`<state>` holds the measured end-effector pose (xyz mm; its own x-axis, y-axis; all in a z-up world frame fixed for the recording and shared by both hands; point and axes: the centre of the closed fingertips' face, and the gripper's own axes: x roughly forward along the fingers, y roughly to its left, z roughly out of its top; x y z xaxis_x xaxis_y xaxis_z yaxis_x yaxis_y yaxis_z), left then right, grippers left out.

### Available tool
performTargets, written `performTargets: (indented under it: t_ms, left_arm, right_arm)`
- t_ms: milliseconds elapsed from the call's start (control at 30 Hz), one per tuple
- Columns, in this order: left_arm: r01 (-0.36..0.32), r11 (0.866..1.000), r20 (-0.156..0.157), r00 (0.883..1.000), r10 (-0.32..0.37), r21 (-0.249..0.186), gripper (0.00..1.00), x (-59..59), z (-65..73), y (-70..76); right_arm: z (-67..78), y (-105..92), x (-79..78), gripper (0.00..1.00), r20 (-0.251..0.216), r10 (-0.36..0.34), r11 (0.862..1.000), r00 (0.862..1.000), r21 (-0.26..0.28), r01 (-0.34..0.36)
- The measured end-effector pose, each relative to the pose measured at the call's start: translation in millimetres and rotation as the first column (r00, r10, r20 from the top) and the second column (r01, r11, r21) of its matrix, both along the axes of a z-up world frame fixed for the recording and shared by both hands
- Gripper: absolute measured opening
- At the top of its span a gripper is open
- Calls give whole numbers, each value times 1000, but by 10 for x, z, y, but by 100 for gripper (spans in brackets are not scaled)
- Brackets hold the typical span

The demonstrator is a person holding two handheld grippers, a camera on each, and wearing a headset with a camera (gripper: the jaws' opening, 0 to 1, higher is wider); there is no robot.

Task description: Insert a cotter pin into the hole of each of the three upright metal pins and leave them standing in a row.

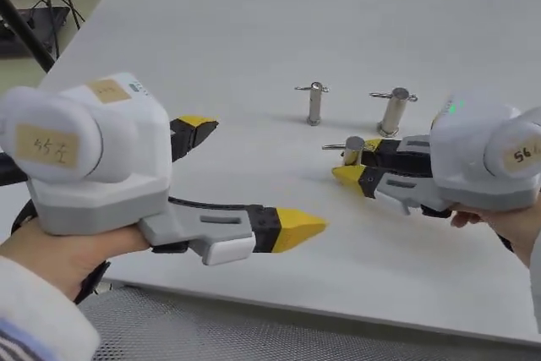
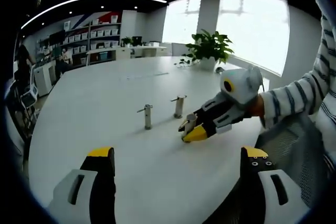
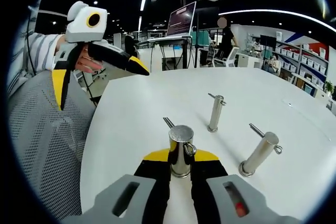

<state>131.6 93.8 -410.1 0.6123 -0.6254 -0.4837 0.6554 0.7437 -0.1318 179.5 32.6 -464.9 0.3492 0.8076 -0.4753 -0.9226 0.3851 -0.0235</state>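
Right claw [image 3: 181, 157] round pin [image 3: 180, 145] — office table [image 3: 131, 114]

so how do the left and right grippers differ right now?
The left gripper has its jaws wide apart and holds nothing. The right gripper has its jaws closed on the nearest metal pin, which stands upright with a cotter pin through it. The left gripper hangs near the front edge of the table, well clear of that pin, while the right gripper sits low on the table. Both are hand-held, with grey bodies and yellow-tipped black jaws.

head: above, downward | left: low, far | right: low, close | shared: metal pin [image 1: 352, 150]
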Motion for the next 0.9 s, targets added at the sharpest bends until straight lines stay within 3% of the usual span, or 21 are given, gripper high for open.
performTargets:
  t_ms: [200, 400, 500, 700, 733, 900]
  left_arm:
    - [-4, 1000, -11, 1000, 4, 2, 99, -26, -20, 19]
    - [-6, 999, -6, 1000, 7, 34, 99, -40, -58, 53]
    - [-4, 999, -11, 1000, 5, 39, 99, -44, -72, 53]
    - [8, 999, -27, 1000, -7, 40, 99, -73, -90, 32]
    - [8, 999, -29, 1000, -7, 42, 99, -78, -99, 33]
    - [8, 997, -19, 1000, -6, 77, 99, -76, -120, 62]
  right_arm:
    - [210, -219, 72, 8, 28, -29, 999, 999, 26, 28]
    - [377, -608, 202, 8, 44, -85, 996, 995, 44, 83]
    - [391, -795, 269, 8, 53, -113, 993, 992, 40, 111]
    - [350, -1105, 404, 8, 34, -175, 984, 984, 37, 174]
    - [346, -1158, 435, 8, 14, -196, 979, 980, 54, 195]
    - [315, -1356, 575, 8, 21, -235, 971, 972, 44, 234]
